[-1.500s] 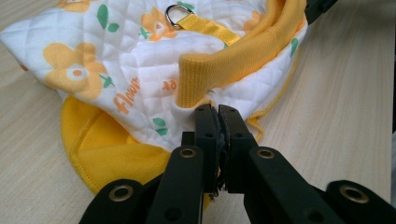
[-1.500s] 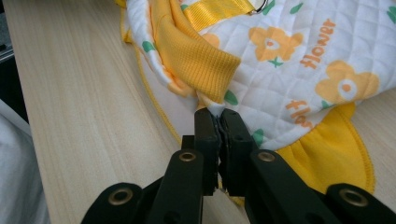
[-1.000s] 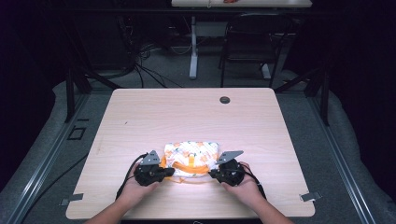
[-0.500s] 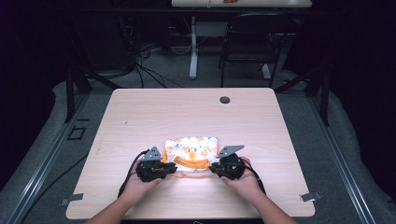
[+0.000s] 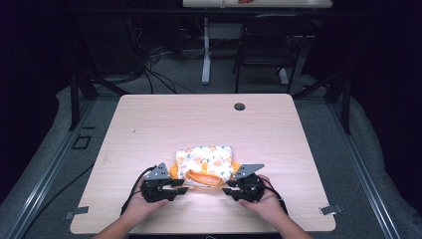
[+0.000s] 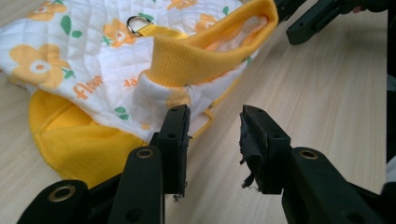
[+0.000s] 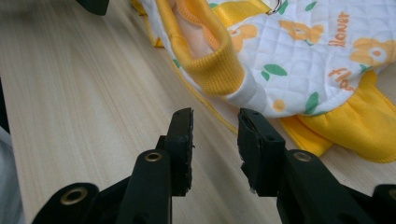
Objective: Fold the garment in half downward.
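Both grippers, left (image 5: 180, 186) and right (image 5: 230, 187), just opened, flanking floral garment (image 5: 206, 162), holding nothing

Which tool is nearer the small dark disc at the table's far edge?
Right tool; the disc lies almost straight beyond it. Left tool sits further off to the side. Both open, clear of the garment.

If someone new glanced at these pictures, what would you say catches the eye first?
The small quilted garment, white with orange flowers and yellow ribbed trim, lies at the near middle of the wooden table. The left gripper and right gripper flank its near edge; their jaws have just been opening and hold nothing.
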The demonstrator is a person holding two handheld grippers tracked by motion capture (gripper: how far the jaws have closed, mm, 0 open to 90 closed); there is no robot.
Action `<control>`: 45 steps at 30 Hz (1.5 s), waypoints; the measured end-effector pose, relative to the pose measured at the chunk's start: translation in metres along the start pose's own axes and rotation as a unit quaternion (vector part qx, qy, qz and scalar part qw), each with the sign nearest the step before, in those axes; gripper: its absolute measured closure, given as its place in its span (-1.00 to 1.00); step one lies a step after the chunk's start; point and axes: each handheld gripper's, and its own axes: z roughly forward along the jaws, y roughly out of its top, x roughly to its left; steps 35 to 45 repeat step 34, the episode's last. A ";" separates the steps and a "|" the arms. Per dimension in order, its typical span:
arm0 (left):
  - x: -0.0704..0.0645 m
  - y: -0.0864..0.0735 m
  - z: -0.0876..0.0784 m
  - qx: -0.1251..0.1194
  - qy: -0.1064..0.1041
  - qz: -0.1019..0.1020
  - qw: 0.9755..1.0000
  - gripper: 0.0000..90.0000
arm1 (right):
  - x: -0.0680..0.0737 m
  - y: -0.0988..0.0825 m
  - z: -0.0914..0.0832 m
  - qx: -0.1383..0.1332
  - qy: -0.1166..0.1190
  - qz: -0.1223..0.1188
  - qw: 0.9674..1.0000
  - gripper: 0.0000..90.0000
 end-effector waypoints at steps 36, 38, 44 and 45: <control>0.030 -0.028 -0.045 -0.050 0.097 -0.078 0.991 0.22 | -0.015 -0.023 -0.024 -0.036 -0.074 0.043 0.996 0.28; 0.030 -0.028 -0.045 -0.050 0.097 -0.078 0.991 0.22 | -0.015 -0.023 -0.024 -0.036 -0.074 0.043 0.996 0.28; 0.030 -0.028 -0.045 -0.050 0.097 -0.078 0.991 0.22 | -0.015 -0.023 -0.024 -0.036 -0.074 0.043 0.996 0.28; 0.030 -0.028 -0.045 -0.050 0.097 -0.078 0.991 0.22 | -0.015 -0.023 -0.024 -0.036 -0.074 0.043 0.996 0.28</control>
